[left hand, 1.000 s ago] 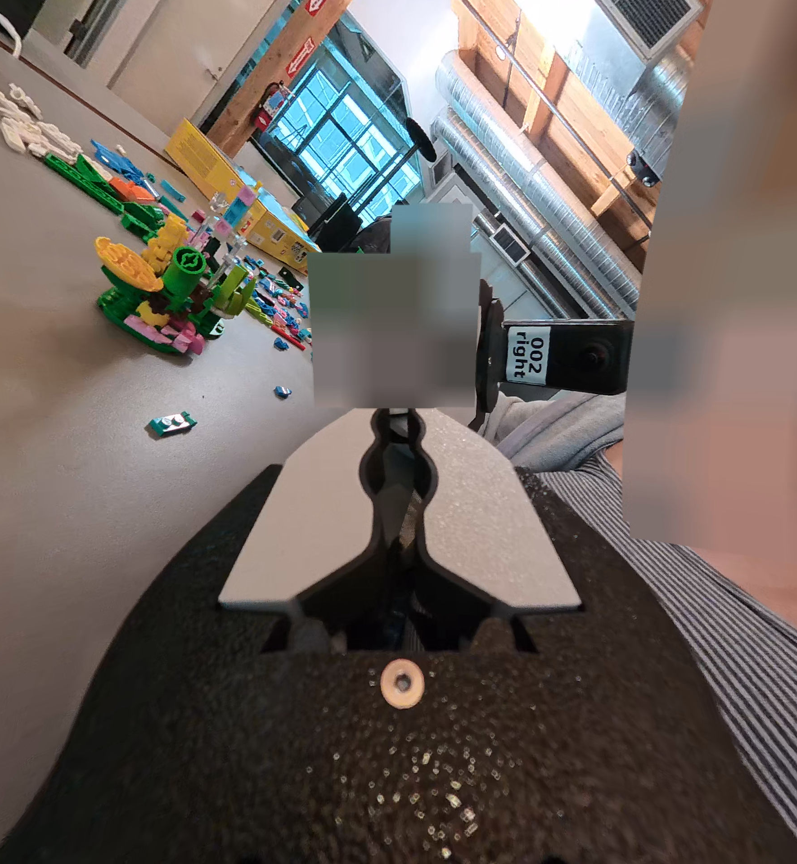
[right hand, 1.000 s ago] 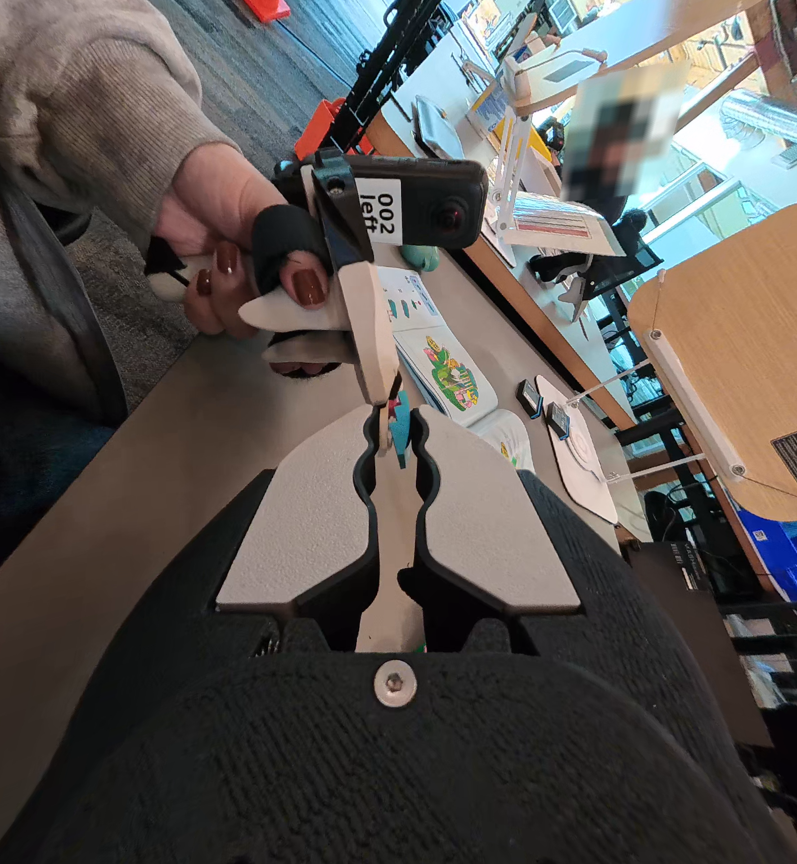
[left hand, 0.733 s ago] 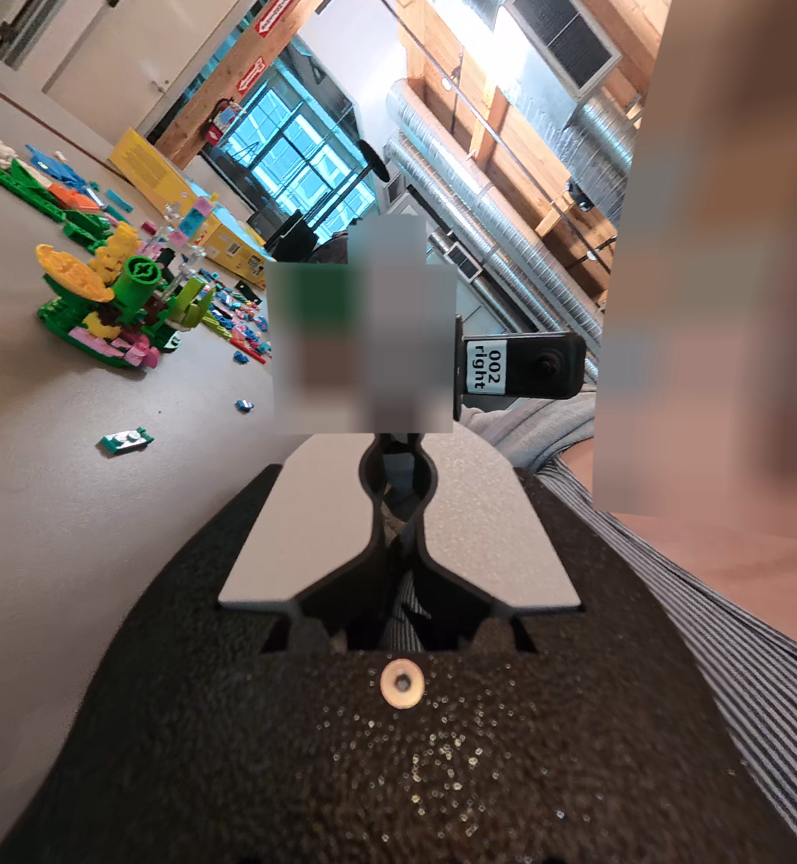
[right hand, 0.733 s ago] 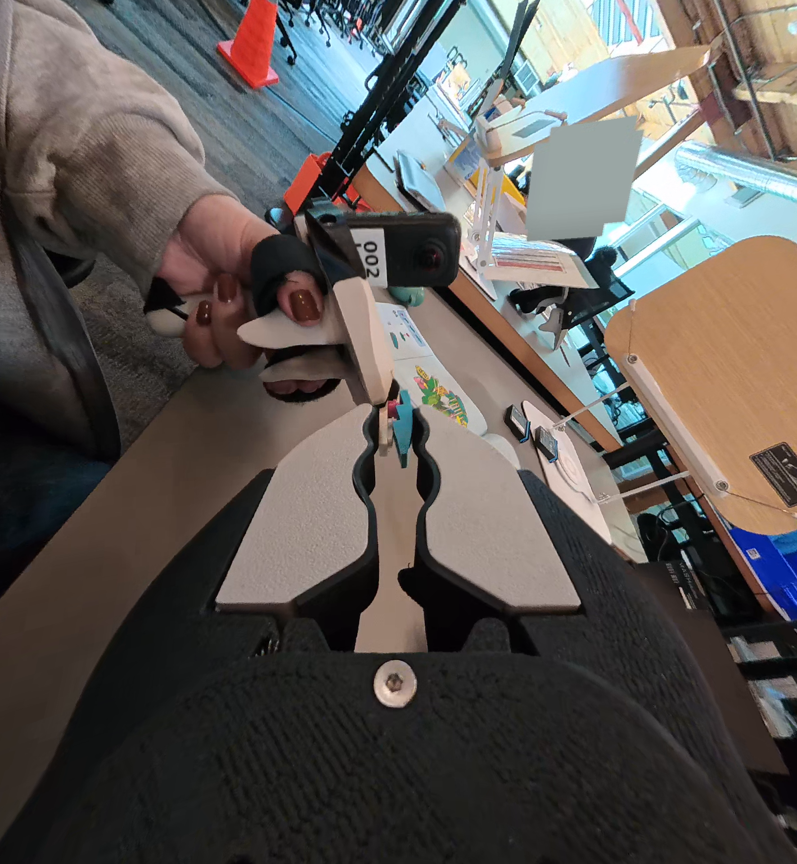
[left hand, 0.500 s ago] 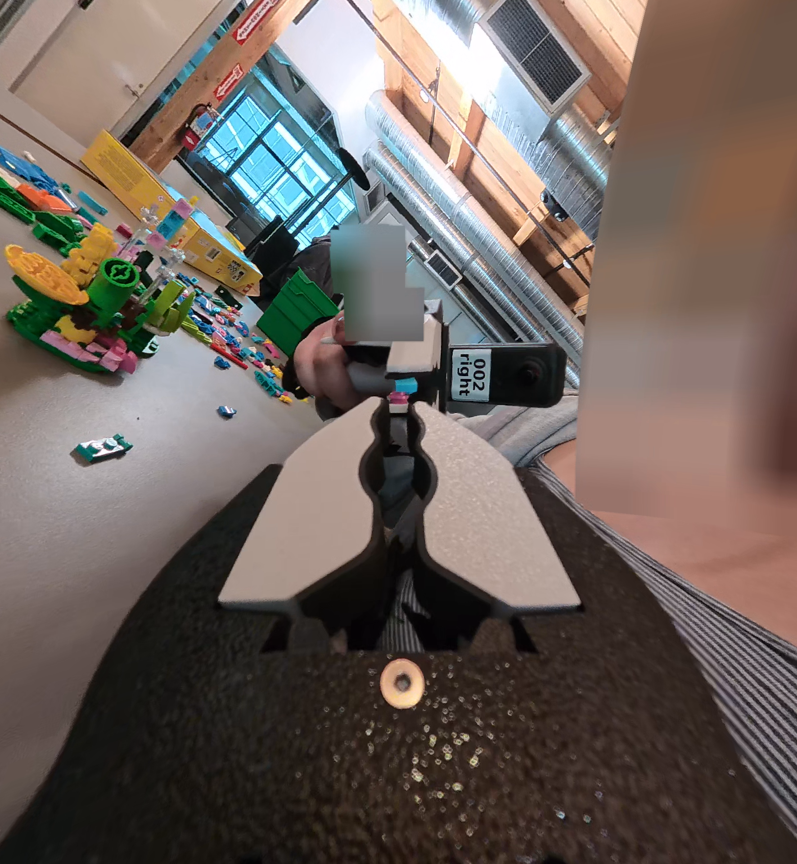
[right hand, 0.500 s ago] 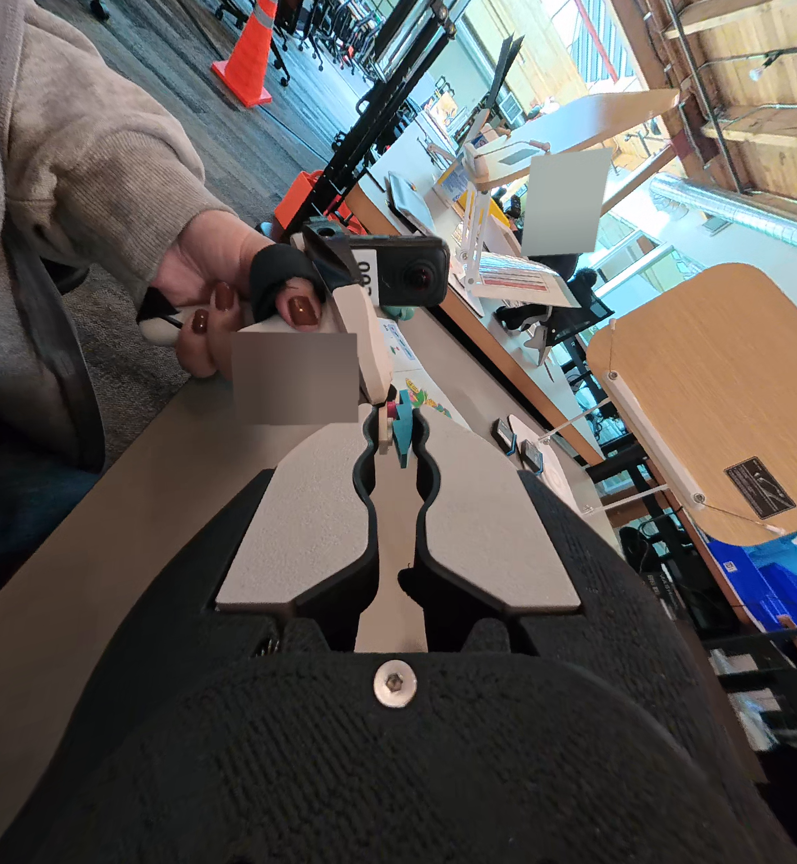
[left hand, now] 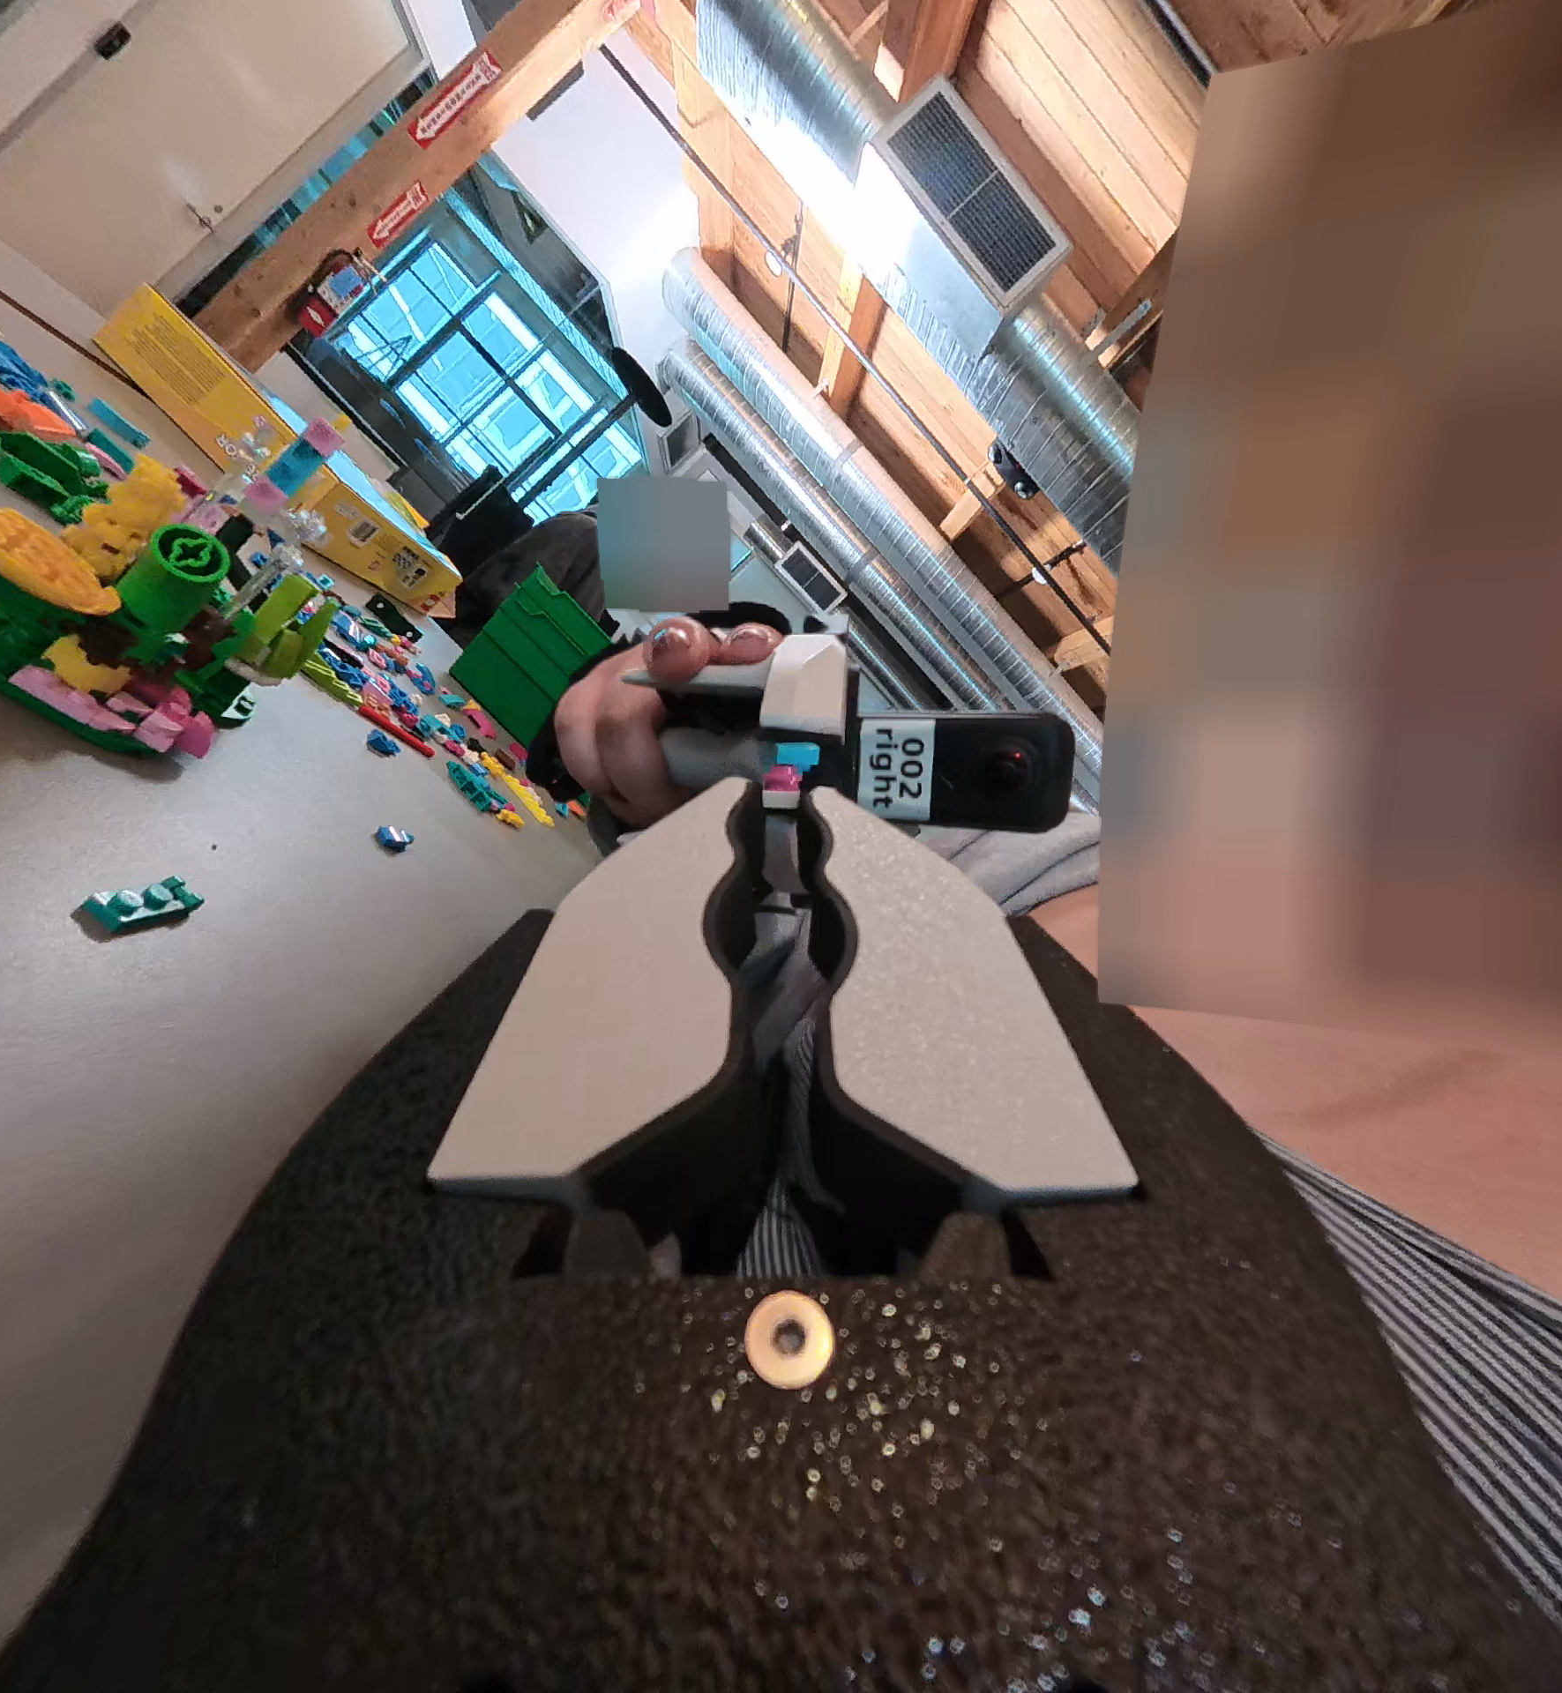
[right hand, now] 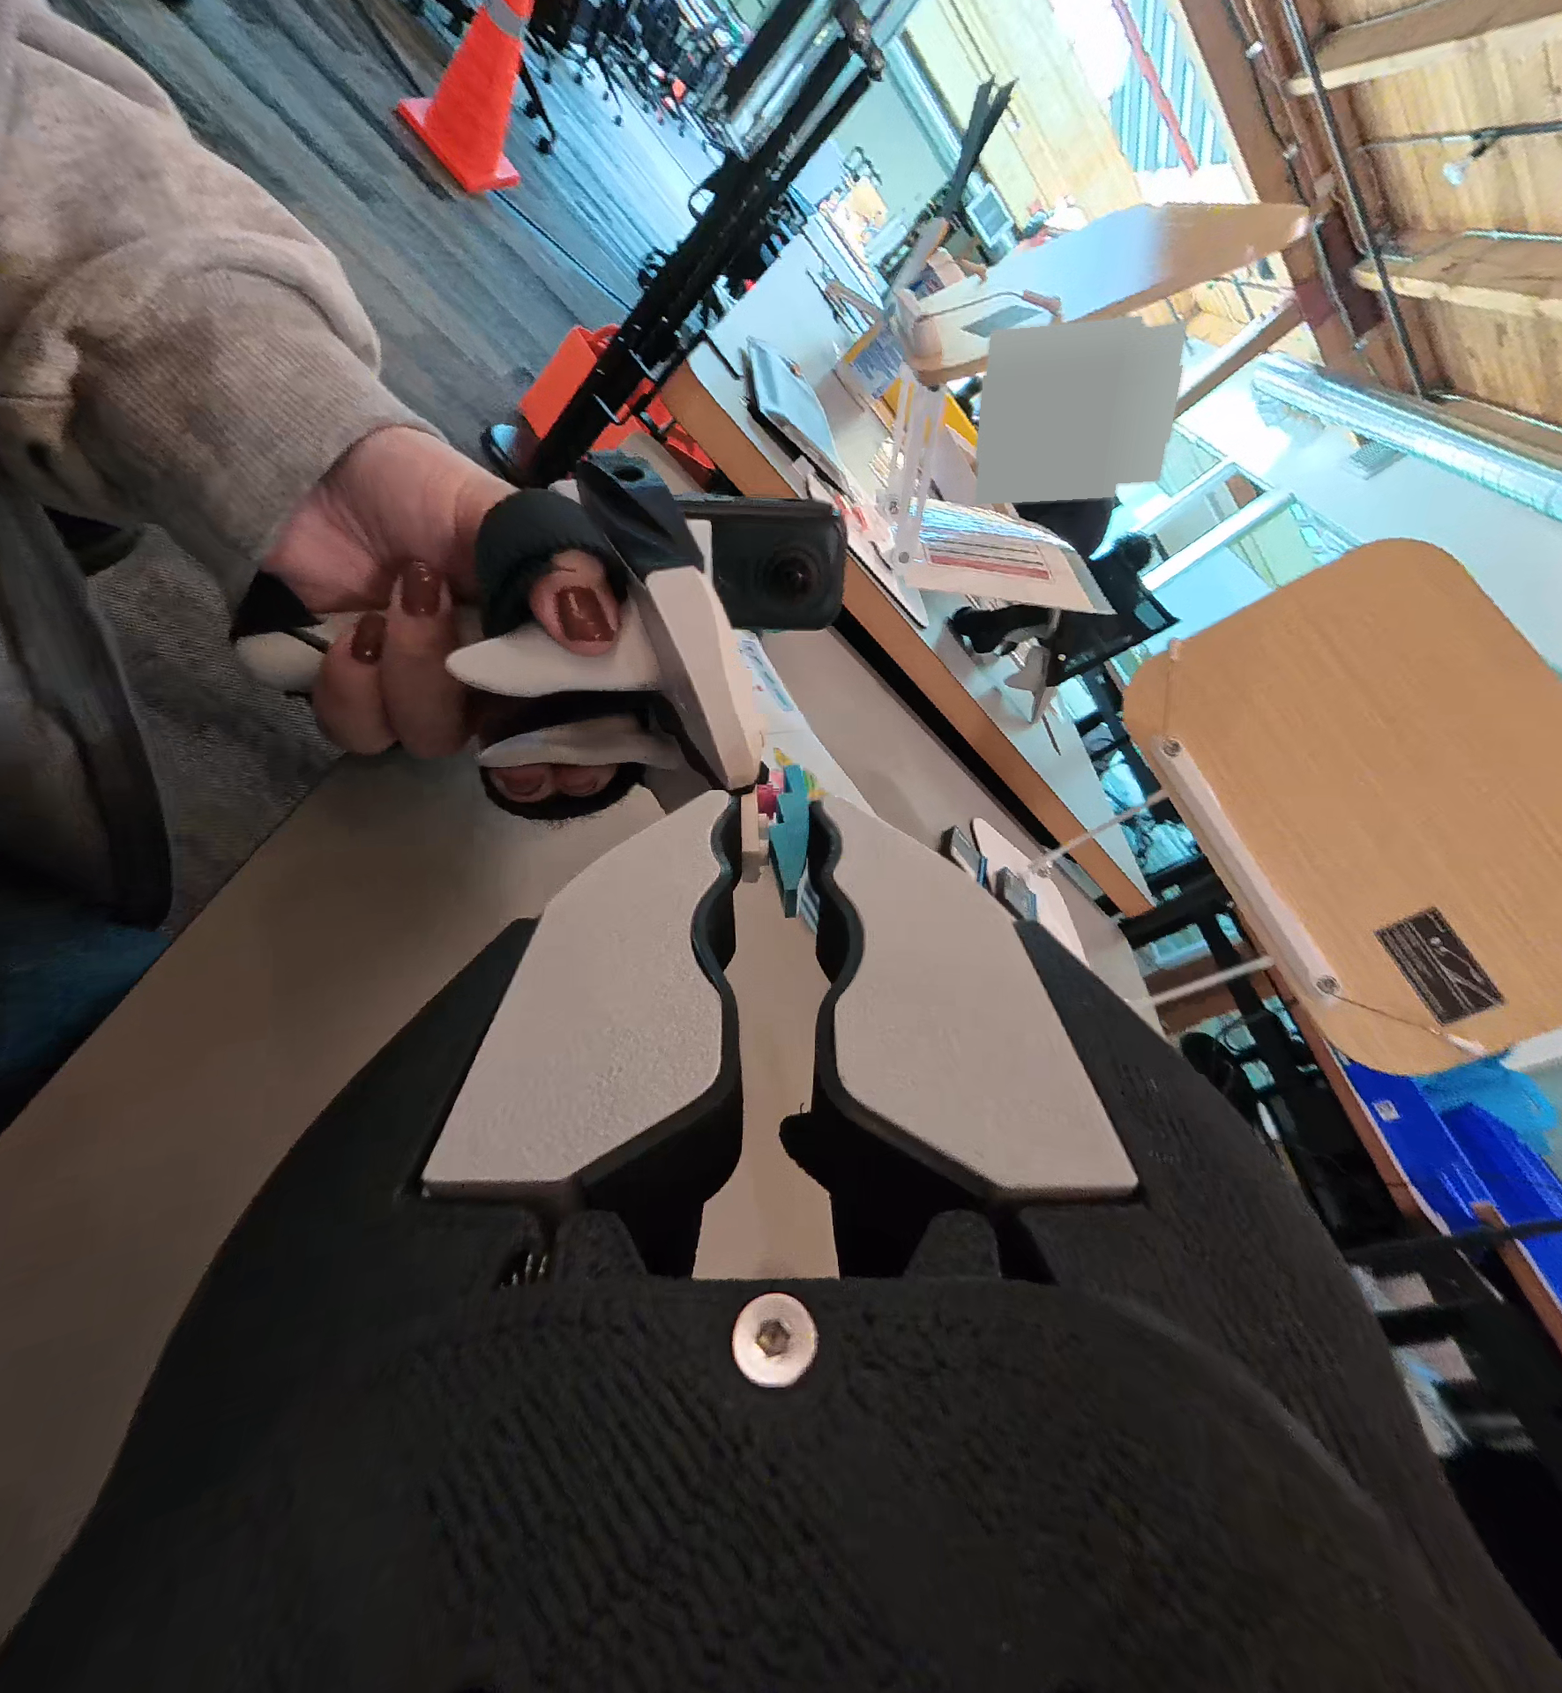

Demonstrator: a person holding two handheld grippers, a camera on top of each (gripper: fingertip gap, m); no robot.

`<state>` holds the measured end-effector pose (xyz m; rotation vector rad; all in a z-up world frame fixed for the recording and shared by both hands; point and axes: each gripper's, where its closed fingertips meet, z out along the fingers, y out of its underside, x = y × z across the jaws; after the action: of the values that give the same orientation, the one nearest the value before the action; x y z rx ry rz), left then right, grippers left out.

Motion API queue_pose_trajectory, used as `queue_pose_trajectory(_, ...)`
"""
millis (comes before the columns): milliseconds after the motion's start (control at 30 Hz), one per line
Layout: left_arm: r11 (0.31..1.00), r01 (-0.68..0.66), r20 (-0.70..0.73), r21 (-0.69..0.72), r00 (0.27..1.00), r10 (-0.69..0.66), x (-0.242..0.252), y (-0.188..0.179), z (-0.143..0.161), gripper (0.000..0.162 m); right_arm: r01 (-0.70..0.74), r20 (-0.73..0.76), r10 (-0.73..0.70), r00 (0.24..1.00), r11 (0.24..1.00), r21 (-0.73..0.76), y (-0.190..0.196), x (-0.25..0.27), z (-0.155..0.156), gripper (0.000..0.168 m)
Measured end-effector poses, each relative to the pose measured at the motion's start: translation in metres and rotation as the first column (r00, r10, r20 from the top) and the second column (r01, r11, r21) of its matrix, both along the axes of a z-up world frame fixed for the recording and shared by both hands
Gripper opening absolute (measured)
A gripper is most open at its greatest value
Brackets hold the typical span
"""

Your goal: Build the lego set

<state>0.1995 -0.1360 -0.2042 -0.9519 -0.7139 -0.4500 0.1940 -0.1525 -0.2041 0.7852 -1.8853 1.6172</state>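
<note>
My left gripper (left hand: 777, 799) is shut on a small pink and white lego piece (left hand: 779, 788), held above the grey table (left hand: 117, 1099). My right gripper (right hand: 772, 820) is shut on a teal lego piece (right hand: 793, 847) with a pink bit (right hand: 766, 795) at its tip. The two grippers meet tip to tip, and the pieces touch. The right gripper shows beyond my left one (left hand: 804, 687) with a blue piece (left hand: 797, 753) at its tip. The left gripper's finger (right hand: 699, 669) comes down from above in the right wrist view.
A built lego flower model (left hand: 99, 623) stands on the table at the left. Loose bricks (left hand: 410, 705) lie beyond it, and a teal plate (left hand: 140, 907) lies nearer. A yellow box (left hand: 300, 449) and a green bin (left hand: 529, 650) stand farther back. A person sits close on the right. My two grippers' fingertips are within a few centimetres of each other. The built lego flower model (left hand: 99, 623) is about equally far from each gripper, around 15 cm.
Both grippers stay shut and tip to tip on the small pieces. Both have tilted, so the views have swung upward, and the lego model now sits further left.
</note>
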Motion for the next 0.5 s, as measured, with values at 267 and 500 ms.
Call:
queue_pose_trajectory(267, 0.999, 0.03, -0.03, 0.044, 0.999, -0.029, 0.0053, 0.0013, 0.0053, 0.006, -0.038, 0.074, 0.044, 0.996, 0.996, -0.081, 0.0013, 0.0056, 0.0057, 0.012)
queue_pose_trajectory(500, 1.0, -0.016, -0.024, 0.02, 1.0, 0.016, 0.0004, -0.0002, 0.003, 0.006, 0.01, 0.092, -0.001, 0.996, 0.995, -0.096, 0.0004, 0.0005, 0.0038, 0.013)
